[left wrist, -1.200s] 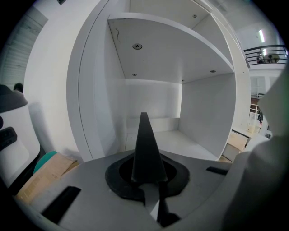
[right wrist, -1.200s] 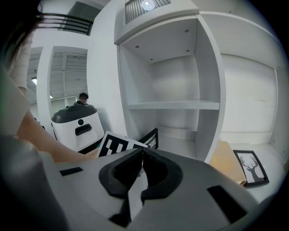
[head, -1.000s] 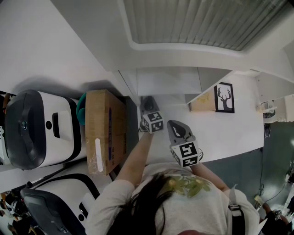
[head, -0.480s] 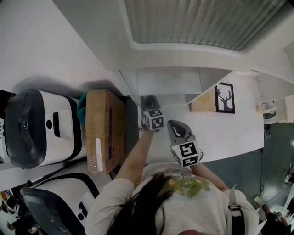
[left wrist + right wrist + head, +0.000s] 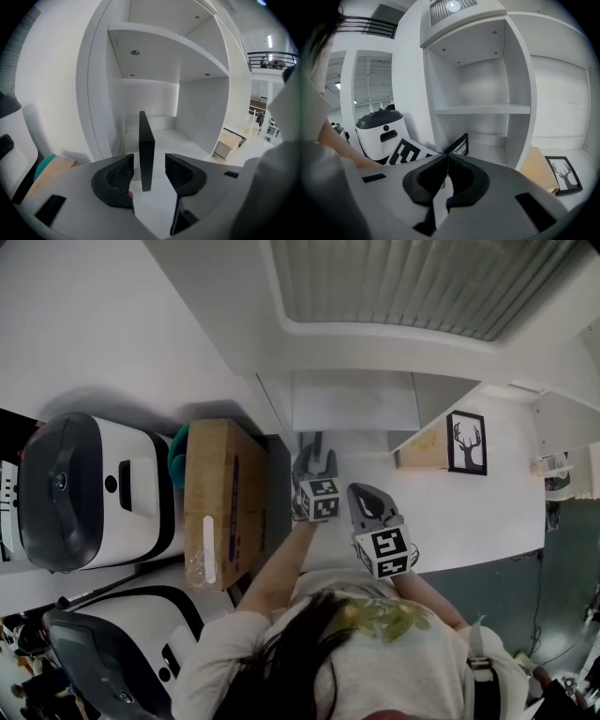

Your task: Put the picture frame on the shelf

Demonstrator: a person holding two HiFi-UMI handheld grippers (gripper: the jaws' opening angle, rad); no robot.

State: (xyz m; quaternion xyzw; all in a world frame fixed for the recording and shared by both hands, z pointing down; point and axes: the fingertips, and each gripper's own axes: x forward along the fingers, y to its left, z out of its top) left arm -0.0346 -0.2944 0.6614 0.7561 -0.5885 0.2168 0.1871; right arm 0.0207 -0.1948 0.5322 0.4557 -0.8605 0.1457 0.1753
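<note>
Left gripper (image 5: 148, 164) jaws newly off frame (image 5: 146, 136)

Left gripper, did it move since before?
Yes. The left gripper backed slightly from the shelf; its jaws have just opened, the picture frame between them.

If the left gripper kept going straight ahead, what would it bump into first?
Probably the picture frame: it stands edge-on between the jaws of the left gripper, which have just been opening and aren't pressing it. Beyond it is only the shelf and its back wall.

White wall (image 5: 56, 84), ceiling light (image 5: 452, 5), possibly grey floor (image 5: 497, 587)
</note>
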